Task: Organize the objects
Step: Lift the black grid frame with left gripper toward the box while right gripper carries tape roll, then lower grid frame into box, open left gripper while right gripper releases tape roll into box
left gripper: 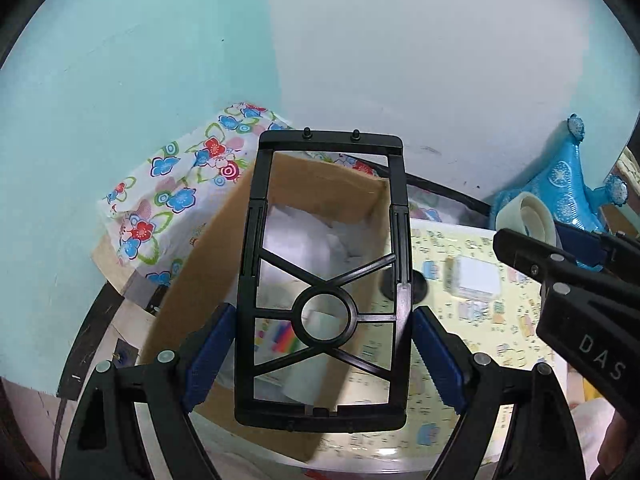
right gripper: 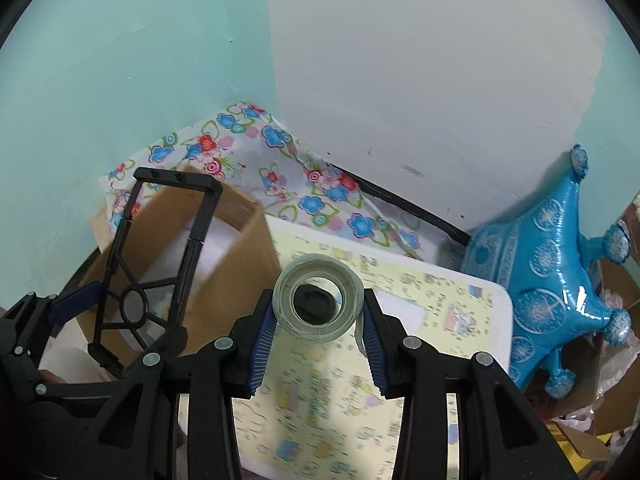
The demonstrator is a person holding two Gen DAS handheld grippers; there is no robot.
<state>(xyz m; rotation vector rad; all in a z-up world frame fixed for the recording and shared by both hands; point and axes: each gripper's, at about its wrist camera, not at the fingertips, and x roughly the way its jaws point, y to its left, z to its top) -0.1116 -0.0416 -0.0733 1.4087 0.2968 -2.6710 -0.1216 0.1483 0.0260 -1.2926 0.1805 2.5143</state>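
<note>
My left gripper (left gripper: 322, 344) is shut on a black plastic frame (left gripper: 324, 280) with cross struts and a centre ring, held upright over an open cardboard box (left gripper: 192, 280). The box holds white paper or plastic. My right gripper (right gripper: 318, 332) is shut on a roll of clear tape (right gripper: 318, 298), held above the patterned table top (right gripper: 320, 400). The frame (right gripper: 156, 264) and the box (right gripper: 240, 264) also show at the left of the right wrist view. The tape roll (left gripper: 524, 216) and right gripper show at the right of the left wrist view.
A floral cloth (right gripper: 280, 160) lies behind the box against the wall corner. A blue inflatable toy (right gripper: 552, 264) leans at the right. A small white box (left gripper: 476, 276) and a dark round object (left gripper: 404, 284) sit on the table top (left gripper: 460, 340). Bags and cardboard lie at far right.
</note>
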